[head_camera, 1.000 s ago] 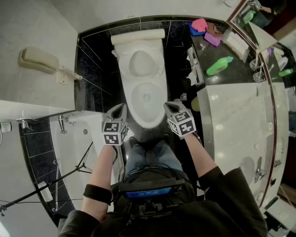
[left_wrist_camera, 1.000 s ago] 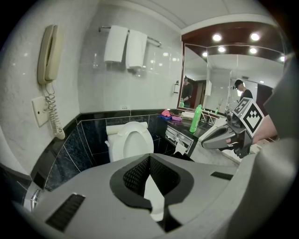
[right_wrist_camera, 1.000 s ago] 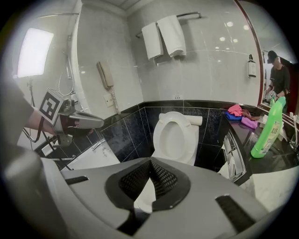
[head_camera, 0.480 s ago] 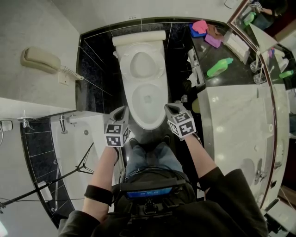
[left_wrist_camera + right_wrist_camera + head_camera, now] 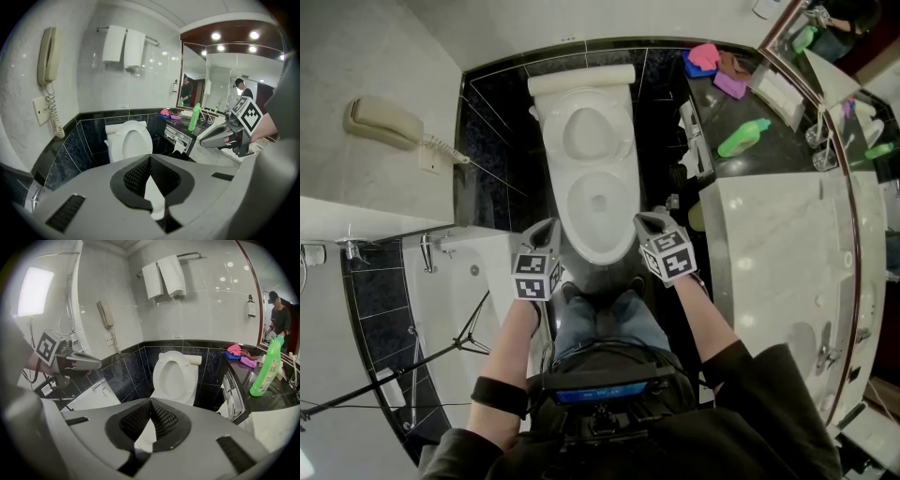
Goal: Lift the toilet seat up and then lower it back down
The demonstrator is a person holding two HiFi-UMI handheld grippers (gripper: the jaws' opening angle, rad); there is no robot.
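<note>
The white toilet stands ahead of me with its seat (image 5: 624, 127) raised upright against the cistern (image 5: 581, 78), and the bowl rim (image 5: 570, 230) is bare below it. The upright seat (image 5: 133, 124) shows as a white ring in the left gripper view, and the seat (image 5: 176, 355) looks the same in the right gripper view. My left gripper (image 5: 546, 226) hangs beside the bowl's front left, my right gripper (image 5: 648, 218) beside its front right. Both sets of jaws are shut with nothing between them; neither touches the toilet.
A wall phone (image 5: 380, 120) hangs at the left. A dark counter at the right holds a green bottle (image 5: 745, 134) and pink cloths (image 5: 705, 52). The marble vanity (image 5: 778, 244) sits close on the right, a tub (image 5: 455, 281) and tripod (image 5: 403, 370) on the left.
The view has shifted a little. Both grippers hold almost the same spots beside the bowl, and the seat stays upright.
</note>
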